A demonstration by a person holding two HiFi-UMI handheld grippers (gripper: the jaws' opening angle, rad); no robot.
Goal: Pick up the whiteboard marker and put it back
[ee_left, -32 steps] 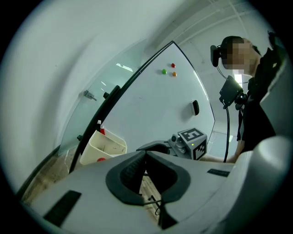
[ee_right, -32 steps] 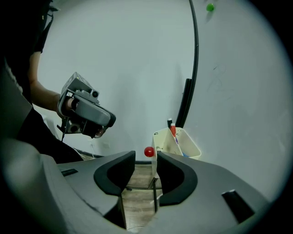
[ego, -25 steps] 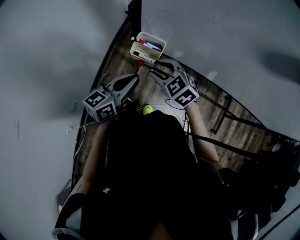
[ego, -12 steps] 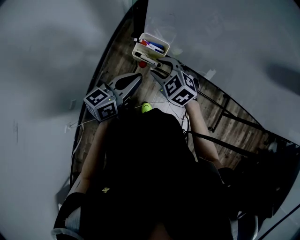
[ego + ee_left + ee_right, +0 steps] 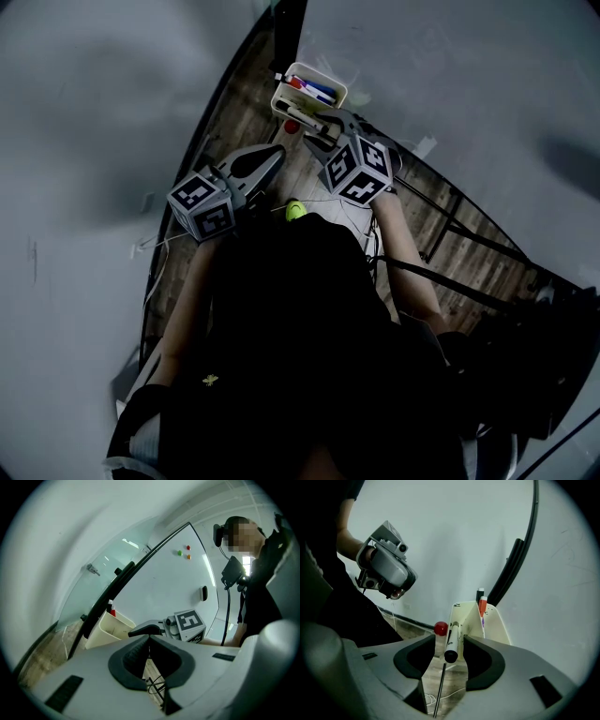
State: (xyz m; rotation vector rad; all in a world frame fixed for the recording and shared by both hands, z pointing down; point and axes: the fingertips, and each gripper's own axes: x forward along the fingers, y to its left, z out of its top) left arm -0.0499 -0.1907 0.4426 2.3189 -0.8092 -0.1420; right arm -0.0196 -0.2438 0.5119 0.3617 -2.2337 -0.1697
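Right hand-held gripper is spread wide, its jaws have just been opening, and the whiteboard marker sits in the gap between them, black end pointing back at the camera, with neither pad squeezing it, I reckon. Its far end runs straight ahead to the cream tray; a red ball sits just ahead of the jaws too. Left hand-held gripper is off to the side, pressed together on nothing.

Handling-wise I'd guess it's light, stiff plastic with a smooth round barrel, so it'll roll or squirt out if pinched near an end. I'd take it across the middle of the barrel, not the cap.

Hard to tell: whether the far end rests on the tray's rim or already inside, and whether that thin dark line below the jaws is a cable or a rod. Head view is too dark to help.
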